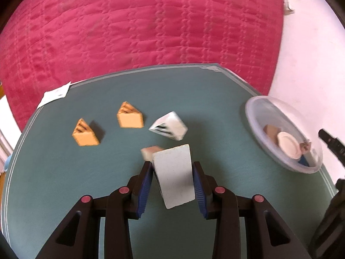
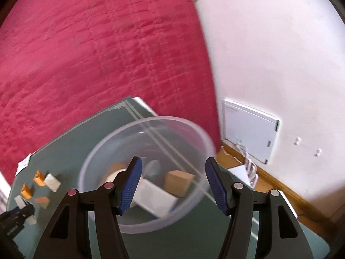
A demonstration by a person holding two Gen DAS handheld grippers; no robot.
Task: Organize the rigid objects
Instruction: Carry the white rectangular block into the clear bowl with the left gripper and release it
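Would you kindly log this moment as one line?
left gripper: shut on white block | right gripper: open, over clear bowl | table: four blocks loose

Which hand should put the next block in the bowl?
Left: its tongs already grip the white block. The right tongs hang open and empty above the bowl.
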